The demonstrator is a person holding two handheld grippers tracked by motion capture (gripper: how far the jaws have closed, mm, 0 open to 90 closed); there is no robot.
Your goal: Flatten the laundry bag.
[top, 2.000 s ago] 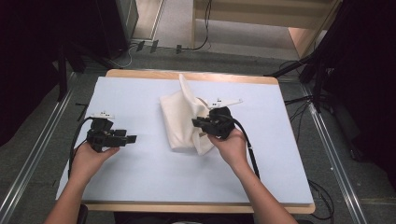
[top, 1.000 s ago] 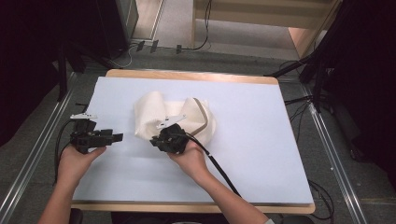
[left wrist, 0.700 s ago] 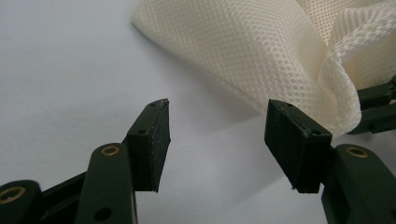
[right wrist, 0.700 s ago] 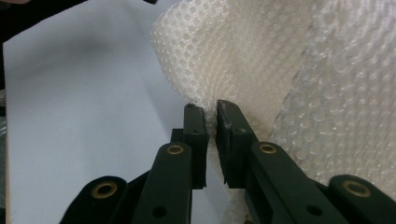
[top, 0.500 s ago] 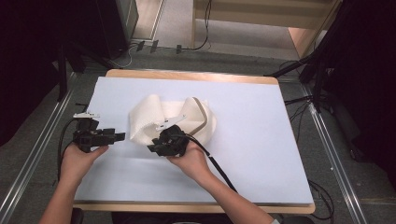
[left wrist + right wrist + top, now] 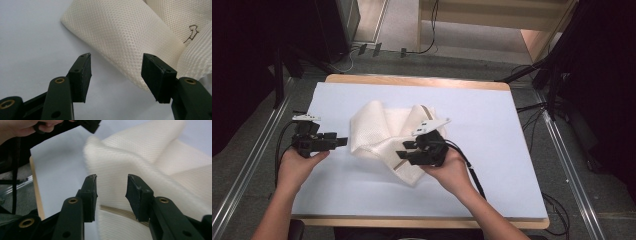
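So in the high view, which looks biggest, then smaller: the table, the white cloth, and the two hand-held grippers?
1. Table, by far the largest.
2. White cloth.
3. Left hand-held gripper and right hand-held gripper: they look about alike, so I won't rank them.

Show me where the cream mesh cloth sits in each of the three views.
High view: cream mesh cloth crumpled mid-table, between both grippers.
Left gripper view: fills the upper right, past the open jaws.
Right gripper view: spans centre and right, behind the open jaws.
Shared landmark: the pale blue table surface.
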